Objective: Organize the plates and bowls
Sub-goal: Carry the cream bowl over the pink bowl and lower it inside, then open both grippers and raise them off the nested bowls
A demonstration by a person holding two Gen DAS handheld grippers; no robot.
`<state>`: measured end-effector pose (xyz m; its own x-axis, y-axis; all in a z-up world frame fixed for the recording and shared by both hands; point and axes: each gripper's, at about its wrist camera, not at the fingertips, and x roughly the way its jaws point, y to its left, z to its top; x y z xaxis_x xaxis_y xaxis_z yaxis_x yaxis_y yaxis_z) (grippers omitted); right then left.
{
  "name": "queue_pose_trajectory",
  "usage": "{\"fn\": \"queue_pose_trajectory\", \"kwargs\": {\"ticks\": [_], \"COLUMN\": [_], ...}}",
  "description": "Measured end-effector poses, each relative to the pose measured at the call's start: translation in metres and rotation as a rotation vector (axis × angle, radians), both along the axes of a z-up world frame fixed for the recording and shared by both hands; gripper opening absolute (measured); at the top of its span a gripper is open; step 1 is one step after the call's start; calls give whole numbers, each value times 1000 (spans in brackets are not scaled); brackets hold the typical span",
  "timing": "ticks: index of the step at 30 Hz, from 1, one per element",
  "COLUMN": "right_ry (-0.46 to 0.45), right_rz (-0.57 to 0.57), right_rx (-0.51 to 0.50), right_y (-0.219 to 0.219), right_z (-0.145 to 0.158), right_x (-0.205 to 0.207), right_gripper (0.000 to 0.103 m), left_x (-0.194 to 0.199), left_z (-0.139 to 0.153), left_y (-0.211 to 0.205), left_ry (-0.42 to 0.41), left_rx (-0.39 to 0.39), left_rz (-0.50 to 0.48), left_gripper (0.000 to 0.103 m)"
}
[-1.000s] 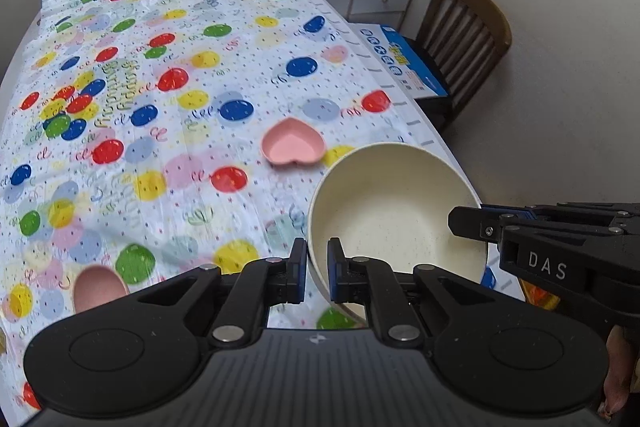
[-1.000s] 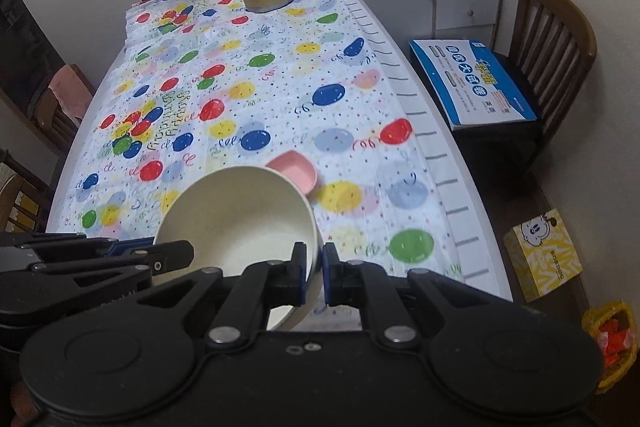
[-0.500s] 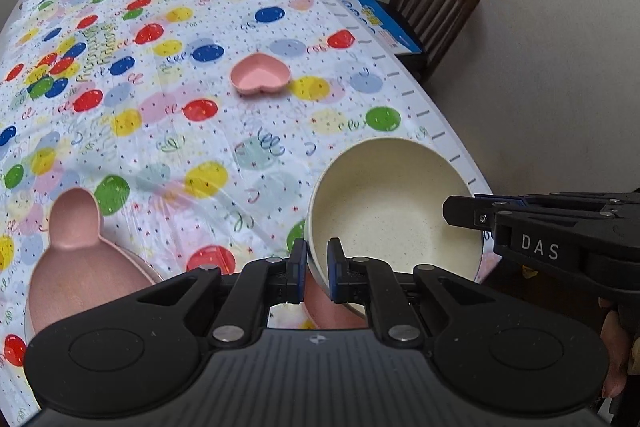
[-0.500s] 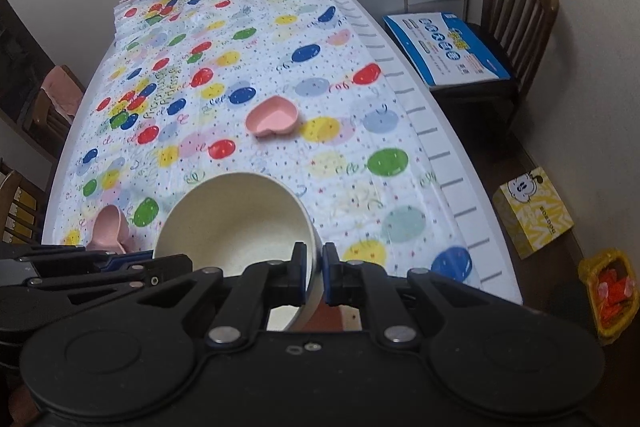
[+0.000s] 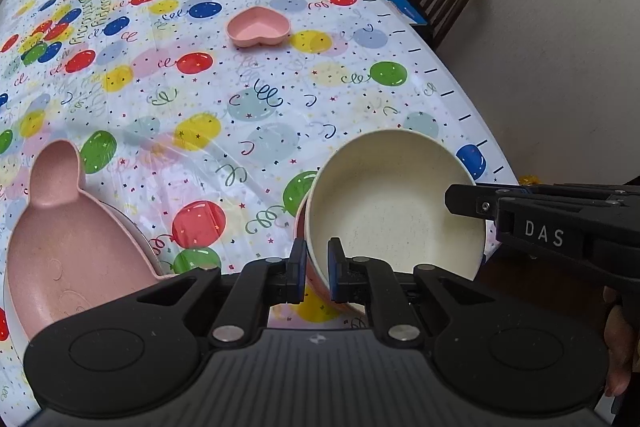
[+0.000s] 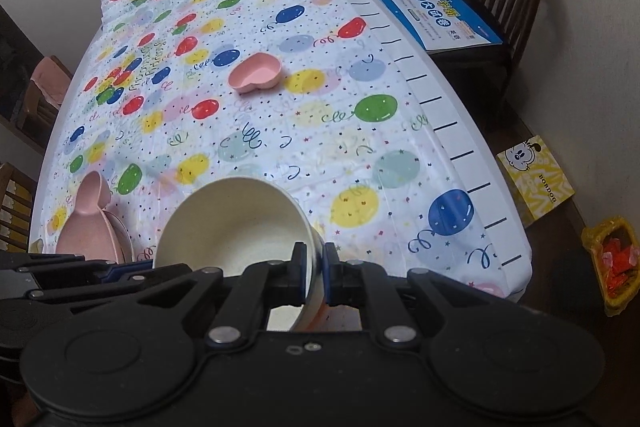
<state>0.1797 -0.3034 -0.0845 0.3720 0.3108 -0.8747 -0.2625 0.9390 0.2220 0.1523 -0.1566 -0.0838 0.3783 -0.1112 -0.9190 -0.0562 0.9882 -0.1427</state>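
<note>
Cream bowl (image 5: 394, 203): carried back from mid-table to the near edge.
Left gripper (image 5: 313, 267) and right gripper (image 6: 313, 273) both clench its rim; a pink bowl (image 5: 301, 227) now sits underneath, so nesting appears imminent.

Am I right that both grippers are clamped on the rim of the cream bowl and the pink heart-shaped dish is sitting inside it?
Not quite. Both the left gripper and right gripper do clamp the cream bowl's rim, but the pink heart-shaped dish sits apart on the tablecloth, farther up the table. The right wrist view shows this clearly.
</note>
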Motion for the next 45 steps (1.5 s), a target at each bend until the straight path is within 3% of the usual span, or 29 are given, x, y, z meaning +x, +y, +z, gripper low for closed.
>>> {"fn": "queue_pose_trajectory", "kwargs": {"ticks": [17, 24, 40, 45], "right_ry": [33, 33, -43, -78], "right_rz": [-4, -3, 62, 83], "right_rx": [-2, 7, 22, 38], "right_y": [2, 2, 13, 20], "right_z": [-13, -9, 32, 47], "right_x": [5, 8, 10, 20], "right_gripper": [7, 16, 28, 34], "left_x": [4, 4, 13, 23], "left_z": [-12, -2, 44, 55], "left_y": [7, 14, 32, 40], "left_ry": [36, 21, -123, -161], "left_rx": [-22, -37, -12, -14], "left_rz": [9, 2, -17, -2], "left_gripper": [10, 10, 11, 25]}}
